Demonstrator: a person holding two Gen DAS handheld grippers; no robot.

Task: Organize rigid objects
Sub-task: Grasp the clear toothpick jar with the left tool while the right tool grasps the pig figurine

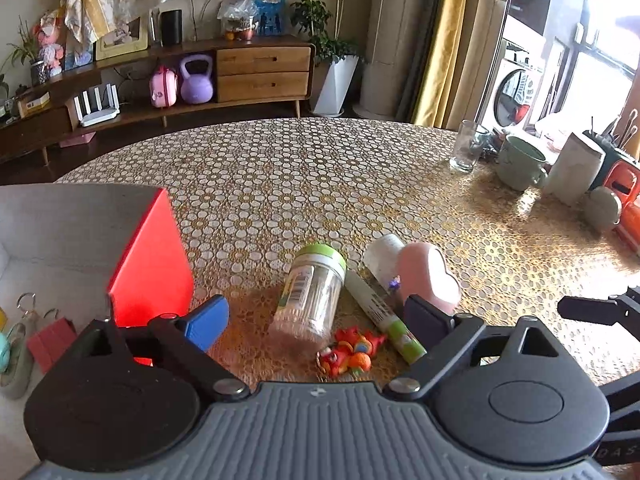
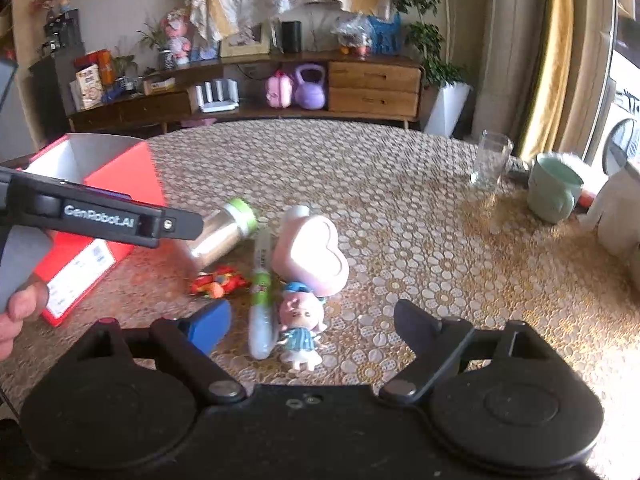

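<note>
left gripper [image 1: 316, 320]: jaws spread, empty, above clear plastic jar with green lid [image 1: 312, 292]
right gripper [image 2: 316, 328]: jaws apart, empty, over small pink-haired doll [image 2: 301, 328]
red cardboard box [image 1: 152, 264]: left of jar

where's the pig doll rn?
Right wrist view only: the pig doll lies on the table between the open right gripper fingers, beside the green-capped tube, just below the pink heart box.

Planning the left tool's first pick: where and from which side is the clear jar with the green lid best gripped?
Grip the clear jar across the middle of its round body, coming from above. It lies on its side with its green lid pointing away, directly ahead of the open left tool, with bare cloth on its left flank.
</note>
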